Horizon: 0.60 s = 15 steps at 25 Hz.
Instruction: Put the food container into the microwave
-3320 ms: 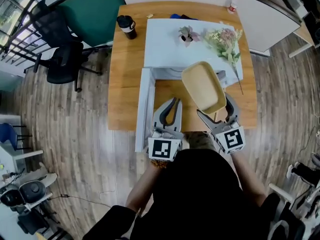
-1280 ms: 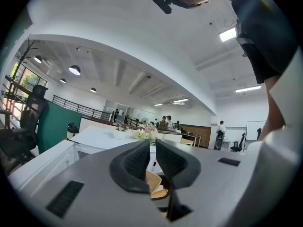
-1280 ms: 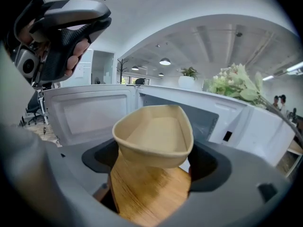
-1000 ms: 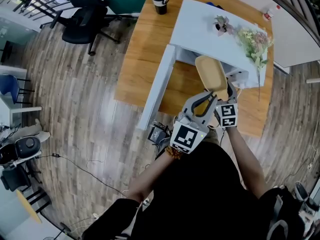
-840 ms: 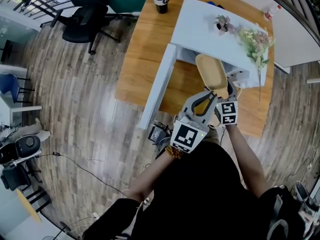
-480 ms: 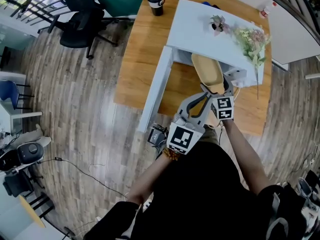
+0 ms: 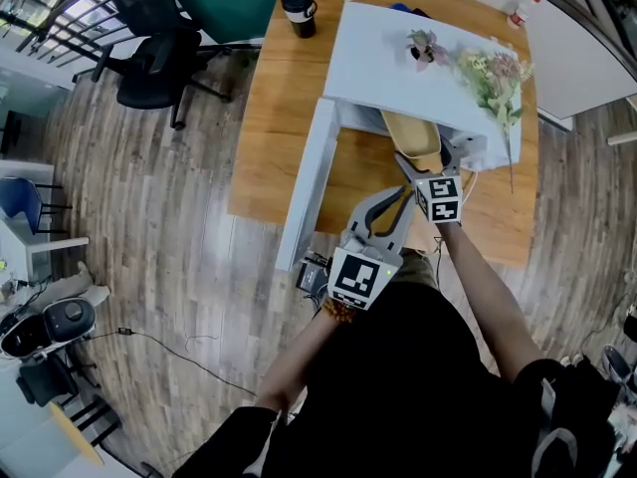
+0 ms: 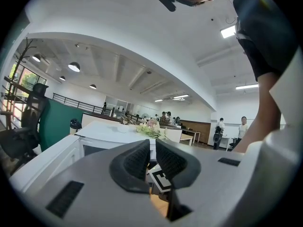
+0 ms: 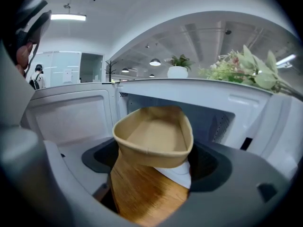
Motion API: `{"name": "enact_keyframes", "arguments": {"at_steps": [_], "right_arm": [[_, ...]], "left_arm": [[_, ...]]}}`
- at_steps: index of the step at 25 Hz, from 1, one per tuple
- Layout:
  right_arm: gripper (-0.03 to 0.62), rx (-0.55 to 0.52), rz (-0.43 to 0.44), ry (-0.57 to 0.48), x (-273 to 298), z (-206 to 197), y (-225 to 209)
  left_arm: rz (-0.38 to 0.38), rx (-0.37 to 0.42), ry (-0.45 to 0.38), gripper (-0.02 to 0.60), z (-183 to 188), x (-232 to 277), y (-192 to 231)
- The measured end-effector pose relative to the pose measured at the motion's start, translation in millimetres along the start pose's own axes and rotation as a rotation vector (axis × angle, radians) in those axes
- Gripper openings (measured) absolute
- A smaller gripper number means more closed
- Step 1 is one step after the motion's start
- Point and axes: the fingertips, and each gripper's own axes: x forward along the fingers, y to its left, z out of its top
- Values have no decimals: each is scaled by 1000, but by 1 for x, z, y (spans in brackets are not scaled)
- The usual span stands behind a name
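the tan oval container (image 9: 154,131) has edged into the boxy white microwave (image 7: 398,63).

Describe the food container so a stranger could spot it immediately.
On the wooden table stands a white microwave with its door swung open. At its mouth the right gripper holds the food container: an empty tan oval tub, unlike the flowers lying on top.

The head view looks steeply down on the surface (image 7: 284,118) from above. Both gripper views sit low near the microwave (image 7: 378,68) (the right one closest, facing its opening), which all three share.
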Motion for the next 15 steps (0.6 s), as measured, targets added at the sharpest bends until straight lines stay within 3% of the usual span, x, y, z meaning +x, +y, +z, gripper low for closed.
{"name": "enact_keyframes", "arguments": {"at_steps": [15], "right_arm": [[471, -17, -46, -14, 33, 11, -20]], "left_arm": [[22, -20, 14, 44, -8, -1, 5]]}}
